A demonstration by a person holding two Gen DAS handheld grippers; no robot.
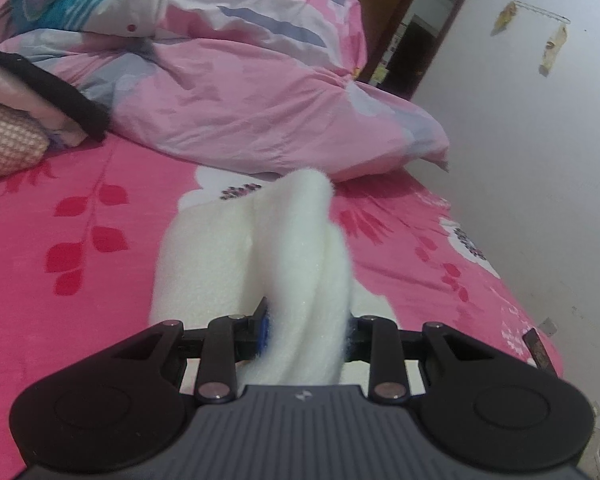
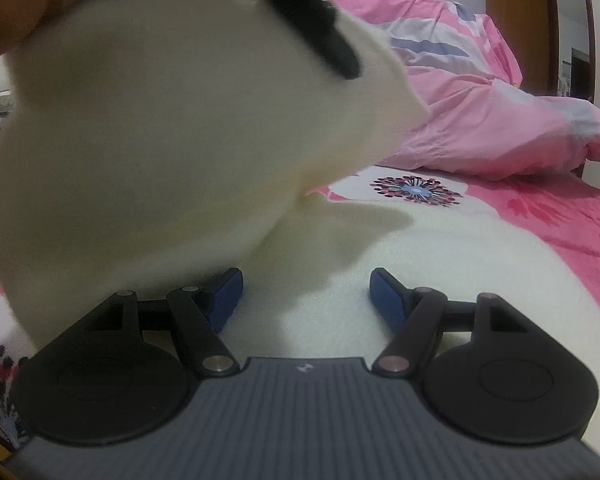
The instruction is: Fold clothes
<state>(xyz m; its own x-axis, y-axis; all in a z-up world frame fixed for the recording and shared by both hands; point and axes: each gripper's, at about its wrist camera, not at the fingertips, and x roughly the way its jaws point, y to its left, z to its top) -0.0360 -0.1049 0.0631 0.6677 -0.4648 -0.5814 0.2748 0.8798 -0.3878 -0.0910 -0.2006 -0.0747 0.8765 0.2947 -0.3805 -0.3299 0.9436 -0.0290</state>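
A cream-white fleece garment (image 1: 300,248) lies on the pink bed sheet. My left gripper (image 1: 306,330) is shut on a bunched fold of it, and the cloth rises in a ridge beyond the blue pads. In the right wrist view that lifted flap (image 2: 160,128) hangs across the upper left, with the dark tip of the left gripper (image 2: 316,20) pinching its top edge and a hand beside it. My right gripper (image 2: 306,300) stands open just above the flat part of the garment (image 2: 440,260), nothing between its blue pads (image 2: 226,300).
A crumpled pink floral duvet (image 1: 240,92) is heaped at the back of the bed. Folded clothes with a black trim (image 1: 32,96) are stacked at the far left. A white wall (image 1: 540,140) and a wooden doorway (image 1: 416,20) run along the right.
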